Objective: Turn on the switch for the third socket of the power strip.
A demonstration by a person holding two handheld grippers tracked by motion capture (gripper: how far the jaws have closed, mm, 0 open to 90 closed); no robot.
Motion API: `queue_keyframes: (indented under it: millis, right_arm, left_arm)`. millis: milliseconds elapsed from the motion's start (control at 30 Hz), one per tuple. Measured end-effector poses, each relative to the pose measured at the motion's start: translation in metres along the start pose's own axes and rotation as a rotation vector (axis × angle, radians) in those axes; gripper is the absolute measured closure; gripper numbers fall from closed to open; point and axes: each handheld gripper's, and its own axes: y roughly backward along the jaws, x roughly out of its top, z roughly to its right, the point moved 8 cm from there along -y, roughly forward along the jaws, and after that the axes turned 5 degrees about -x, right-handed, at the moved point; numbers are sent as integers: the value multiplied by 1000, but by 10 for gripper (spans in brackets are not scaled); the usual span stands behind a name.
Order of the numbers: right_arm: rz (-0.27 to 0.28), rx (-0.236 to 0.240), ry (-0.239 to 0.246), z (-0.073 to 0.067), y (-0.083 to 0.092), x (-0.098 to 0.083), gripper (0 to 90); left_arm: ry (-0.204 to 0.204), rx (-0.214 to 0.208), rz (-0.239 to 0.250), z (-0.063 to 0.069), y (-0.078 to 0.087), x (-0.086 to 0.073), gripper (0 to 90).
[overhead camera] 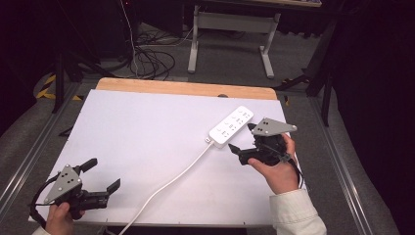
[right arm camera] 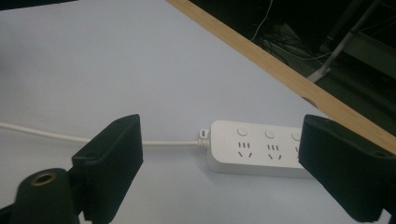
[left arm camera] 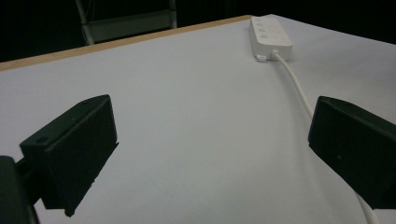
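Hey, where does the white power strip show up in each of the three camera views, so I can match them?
High view: the power strip lies right of centre on the white table top, just beyond the right tool.
Left gripper view: top right, far off.
Right gripper view: lower centre-right, between the black jaws.
Shared landmark: its white cable, leaving the strip's near end, and the table's wooden edge.
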Motion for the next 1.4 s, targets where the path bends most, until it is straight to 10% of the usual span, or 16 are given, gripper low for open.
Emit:
queue_keyframes:
  millis: [267, 967, 1400]
  right_arm:
    - [-33, -17, -16, 9, -11, 7, 223]
    - [-109, -50, -102, 60, -93, 3, 900]
    - [-120, -98, -188, 82, -127, -9, 900]
  left_arm:
    - [4, 1, -5, 0, 0, 0, 17]
    - [3, 3, -7, -1, 0, -1, 17]
    - [-5, 2, -7, -1, 0, -1, 17]
